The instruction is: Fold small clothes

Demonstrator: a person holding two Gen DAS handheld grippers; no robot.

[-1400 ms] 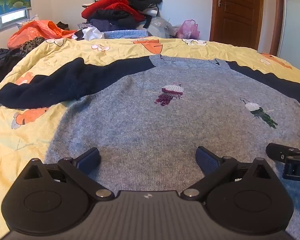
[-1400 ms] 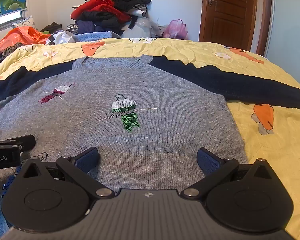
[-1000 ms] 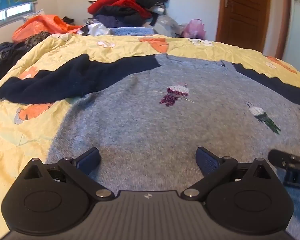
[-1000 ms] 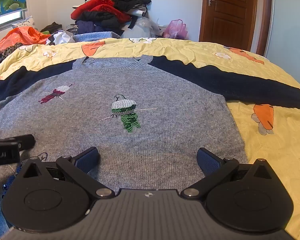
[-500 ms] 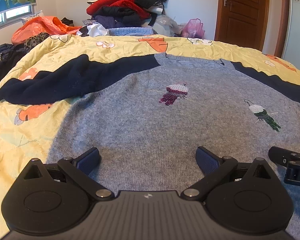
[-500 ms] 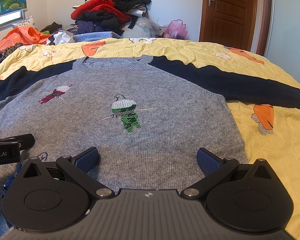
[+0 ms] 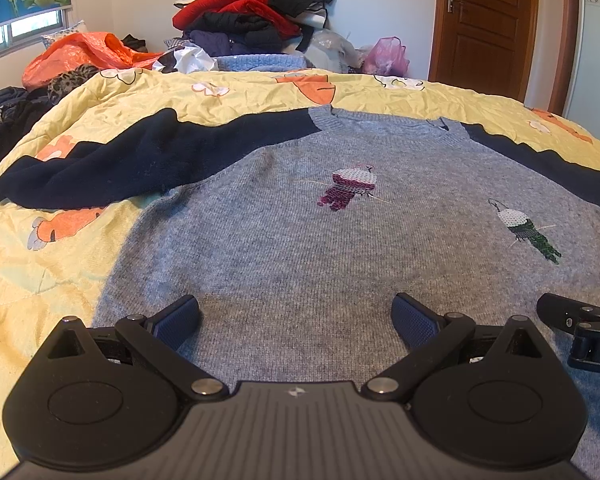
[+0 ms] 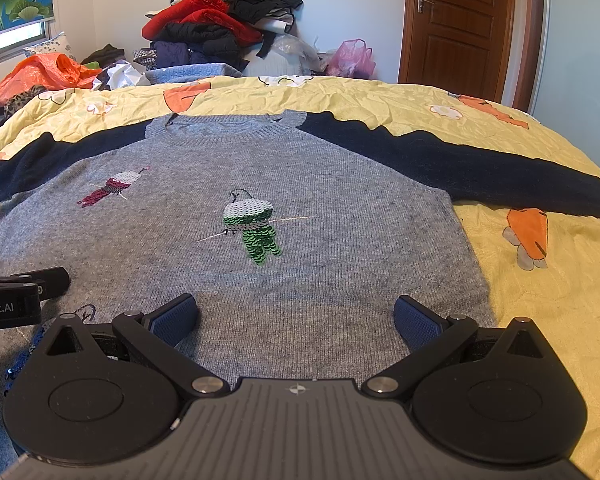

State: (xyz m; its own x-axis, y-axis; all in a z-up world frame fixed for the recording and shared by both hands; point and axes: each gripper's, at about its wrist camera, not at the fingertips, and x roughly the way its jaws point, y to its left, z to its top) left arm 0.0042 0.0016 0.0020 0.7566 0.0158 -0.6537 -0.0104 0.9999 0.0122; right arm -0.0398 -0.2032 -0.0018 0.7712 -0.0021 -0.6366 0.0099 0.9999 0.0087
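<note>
Grey sweater (image 8: 300, 184), navy sleeves (image 8: 480, 168), sequinned birds (image 8: 252, 228)

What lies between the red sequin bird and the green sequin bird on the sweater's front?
Only bare grey knit of the sweater. The right wrist view shows the red bird and green bird apart, with nothing on the stretch between them.

Matte black left gripper (image 7: 296, 316) and right gripper (image 8: 296, 316): ribbed central housing, small white emblem, round side discs, silver pivot screws, angled linkage arms, dark blue textured pads (image 8: 414, 322). White lettering on casing side.
</note>
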